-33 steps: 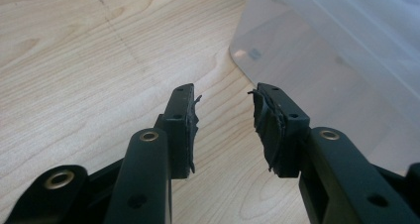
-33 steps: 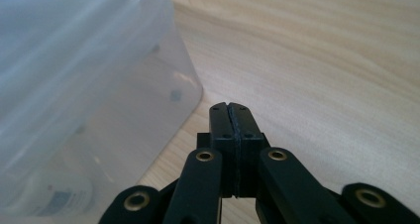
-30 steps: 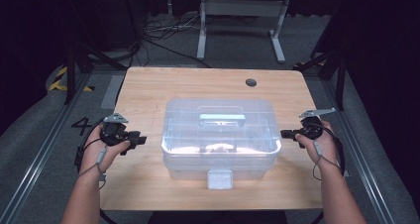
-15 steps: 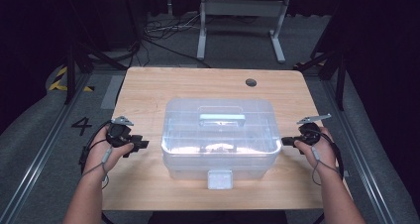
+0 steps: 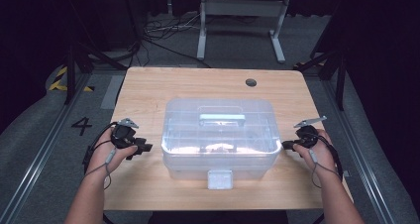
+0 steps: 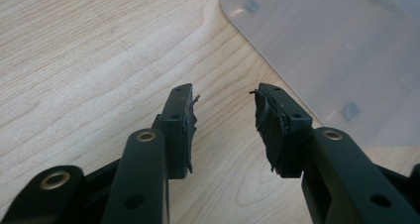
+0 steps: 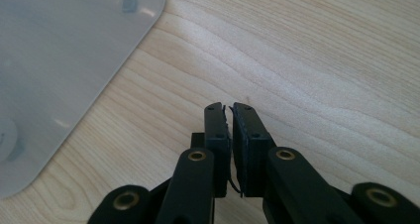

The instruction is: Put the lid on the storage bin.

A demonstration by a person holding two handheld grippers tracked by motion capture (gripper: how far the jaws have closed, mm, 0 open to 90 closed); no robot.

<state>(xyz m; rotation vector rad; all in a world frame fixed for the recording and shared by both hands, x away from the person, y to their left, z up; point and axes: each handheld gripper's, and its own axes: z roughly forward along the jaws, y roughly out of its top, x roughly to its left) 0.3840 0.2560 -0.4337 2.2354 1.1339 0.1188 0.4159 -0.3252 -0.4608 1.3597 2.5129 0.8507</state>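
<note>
A clear plastic storage box (image 5: 220,135) with its lid on stands in the middle of the wooden table (image 5: 148,90); a pale handle (image 5: 222,118) lies on the lid and a white latch (image 5: 219,179) hangs at its front. To the left of the box, my left gripper (image 5: 143,147) points at its side; its jaws stand open over bare wood (image 6: 223,97), with the box's corner (image 6: 337,50) just ahead. On the other side, my right gripper (image 5: 286,145) aims at the box. Its jaws (image 7: 229,110) have just been opening to a thin gap, with nothing between them. The box (image 7: 59,70) lies ahead to their left.
A round cable hole (image 5: 251,82) sits in the table's far right part. Bare wood runs all round the box. Beyond the far edge are a metal stand's legs (image 5: 237,30) and loose cables (image 5: 163,33) on the floor.
Both hands have edged slightly toward the box's sides and the near edge. The box has not moved.
</note>
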